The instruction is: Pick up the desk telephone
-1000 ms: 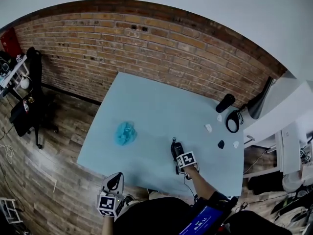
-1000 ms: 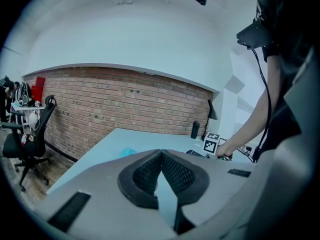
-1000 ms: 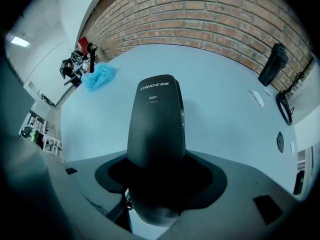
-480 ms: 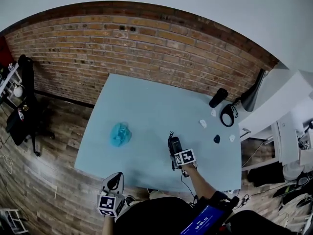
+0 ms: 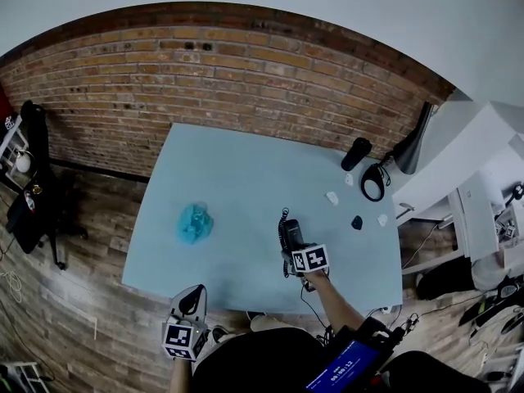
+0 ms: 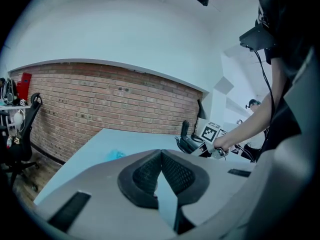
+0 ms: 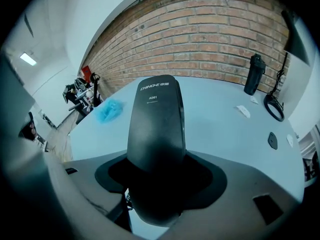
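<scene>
The black desk telephone (image 5: 291, 236) with its coiled cord is held just above the pale blue table (image 5: 237, 178), near the front edge. My right gripper (image 5: 297, 250) is shut on it from the near side. In the right gripper view the telephone (image 7: 155, 129) fills the middle and stands up between the jaws, tilted away over the table. From the left gripper view the telephone (image 6: 192, 144) shows under the right gripper's marker cube (image 6: 211, 132). My left gripper (image 5: 193, 299) hangs off the table's front left edge; its pads (image 6: 176, 173) meet at the tips with nothing held.
A crumpled blue cloth (image 5: 195, 223) lies on the table's left part. At the far right corner stand a black bottle (image 5: 355, 154) and a black cable loop (image 5: 372, 182), with small white scraps (image 5: 332, 197) and a small black piece (image 5: 357, 222) nearby. A brick wall backs the table; a chair (image 5: 37, 187) stands left.
My right gripper has risen with the telephone in it, which now tips further away from me. The left gripper has stayed where it was.
</scene>
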{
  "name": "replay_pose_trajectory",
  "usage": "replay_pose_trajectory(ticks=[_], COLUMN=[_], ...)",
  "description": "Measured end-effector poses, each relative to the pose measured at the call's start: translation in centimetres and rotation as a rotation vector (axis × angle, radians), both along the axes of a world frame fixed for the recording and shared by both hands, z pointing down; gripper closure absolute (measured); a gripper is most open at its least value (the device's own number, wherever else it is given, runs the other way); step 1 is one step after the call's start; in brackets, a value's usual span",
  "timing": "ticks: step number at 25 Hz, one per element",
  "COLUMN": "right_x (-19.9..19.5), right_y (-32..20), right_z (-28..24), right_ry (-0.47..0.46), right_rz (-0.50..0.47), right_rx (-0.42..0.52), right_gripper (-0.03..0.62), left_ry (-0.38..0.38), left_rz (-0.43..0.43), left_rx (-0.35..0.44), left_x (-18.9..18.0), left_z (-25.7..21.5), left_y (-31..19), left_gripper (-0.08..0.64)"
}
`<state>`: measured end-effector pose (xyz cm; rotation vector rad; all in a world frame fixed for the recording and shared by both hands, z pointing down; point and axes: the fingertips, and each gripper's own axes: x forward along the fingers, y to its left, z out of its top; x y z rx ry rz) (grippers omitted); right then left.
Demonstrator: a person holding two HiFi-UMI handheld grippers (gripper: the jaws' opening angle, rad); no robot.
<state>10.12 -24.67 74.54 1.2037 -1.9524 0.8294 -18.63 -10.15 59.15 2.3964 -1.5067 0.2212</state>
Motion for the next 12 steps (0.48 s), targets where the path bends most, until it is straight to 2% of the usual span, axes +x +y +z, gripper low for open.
replay_pose_trajectory(ticks=[12], right_x=[2.0], right_y=[-0.3], right_z=[-6.1], right_ry=[-0.107], right_rz=[0.098], right_rx=[0.148], right_gripper=[0.302], left_ry=[-0.004], left_rz=[0.095], left_rx=[0.022], left_x=[2.7], left_z=[-1.3], left_y=[-2.1], left_gripper=[0.532])
